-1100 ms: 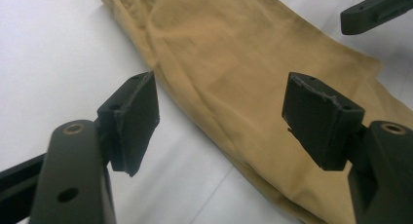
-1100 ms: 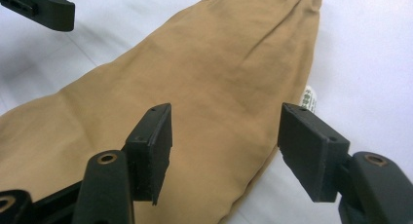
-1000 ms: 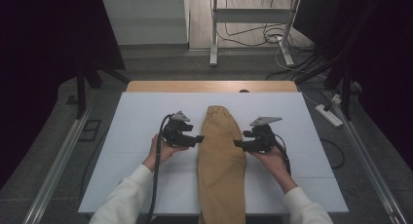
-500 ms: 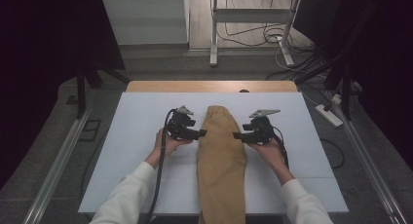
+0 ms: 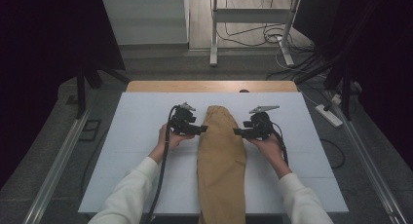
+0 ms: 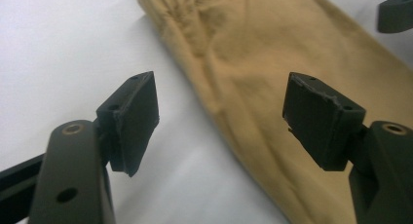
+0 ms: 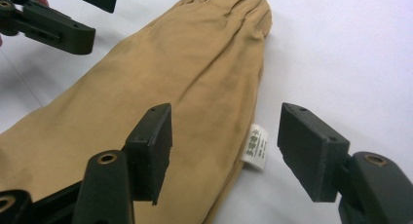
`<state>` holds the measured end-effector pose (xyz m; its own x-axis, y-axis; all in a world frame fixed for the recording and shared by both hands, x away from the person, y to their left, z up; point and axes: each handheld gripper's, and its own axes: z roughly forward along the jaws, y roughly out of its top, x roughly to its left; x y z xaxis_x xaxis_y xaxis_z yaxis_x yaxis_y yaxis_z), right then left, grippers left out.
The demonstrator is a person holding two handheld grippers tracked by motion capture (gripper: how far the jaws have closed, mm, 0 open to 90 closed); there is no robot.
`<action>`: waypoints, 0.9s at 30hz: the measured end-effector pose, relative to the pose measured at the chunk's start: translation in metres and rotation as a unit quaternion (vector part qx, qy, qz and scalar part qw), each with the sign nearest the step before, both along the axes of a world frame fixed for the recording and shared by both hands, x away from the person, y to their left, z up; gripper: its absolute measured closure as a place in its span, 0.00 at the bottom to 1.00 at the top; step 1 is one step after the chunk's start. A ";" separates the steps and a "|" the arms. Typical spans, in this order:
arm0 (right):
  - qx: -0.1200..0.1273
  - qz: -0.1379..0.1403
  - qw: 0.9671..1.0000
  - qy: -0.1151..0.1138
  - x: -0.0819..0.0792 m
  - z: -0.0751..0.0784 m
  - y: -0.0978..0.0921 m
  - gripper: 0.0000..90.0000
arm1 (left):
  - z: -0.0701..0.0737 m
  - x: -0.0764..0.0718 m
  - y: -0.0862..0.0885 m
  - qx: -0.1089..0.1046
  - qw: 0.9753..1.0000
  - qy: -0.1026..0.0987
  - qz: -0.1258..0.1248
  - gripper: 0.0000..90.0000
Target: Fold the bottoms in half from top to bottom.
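The tan garment (image 5: 220,160) lies lengthwise down the middle of the white tabletop (image 5: 126,136), folded into one long narrow strip. Its gathered end points away from the person and its near end runs off the tabletop's front edge. Judging by that shape, it has been folded along its length but not across, and no grip has been taken for a further fold.

Left of the garment, the left tool (image 5: 198,129) hovers with its jaws wide apart and empty; in the left gripper view (image 6: 221,119) they straddle the garment's left edge just above bare tabletop. Right of the garment, the right tool (image 5: 239,132) is likewise spread and holding nothing; in the right gripper view (image 7: 224,151) its jaws frame the right edge beside a small white label (image 7: 256,148) that sticks out there.

Both long edges of the garment lie flat and exposed, with open white surface on either side and beyond the gathered end, so there looks to be ample room to lift or fold.
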<state>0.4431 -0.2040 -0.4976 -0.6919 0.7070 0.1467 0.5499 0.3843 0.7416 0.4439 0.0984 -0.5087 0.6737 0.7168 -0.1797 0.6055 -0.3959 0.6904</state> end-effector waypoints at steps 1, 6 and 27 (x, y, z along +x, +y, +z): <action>0.001 0.000 1.000 0.002 0.001 0.000 0.000 0.42 | -0.002 0.002 0.000 0.000 1.000 0.002 0.002 0.32; -0.002 -0.006 1.000 0.002 0.008 -0.003 0.003 0.42 | -0.009 0.011 -0.001 0.003 1.000 0.005 0.009 0.32; -0.005 -0.017 1.000 0.020 0.036 -0.015 0.017 0.42 | -0.017 0.021 -0.006 0.004 1.000 0.012 0.008 0.32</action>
<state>0.4794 -0.1869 -0.5129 -0.6616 0.7311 0.1668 0.5916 0.3722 0.7152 0.4647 0.0926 -0.5259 0.6577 0.7289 -0.1900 0.6285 -0.3921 0.6717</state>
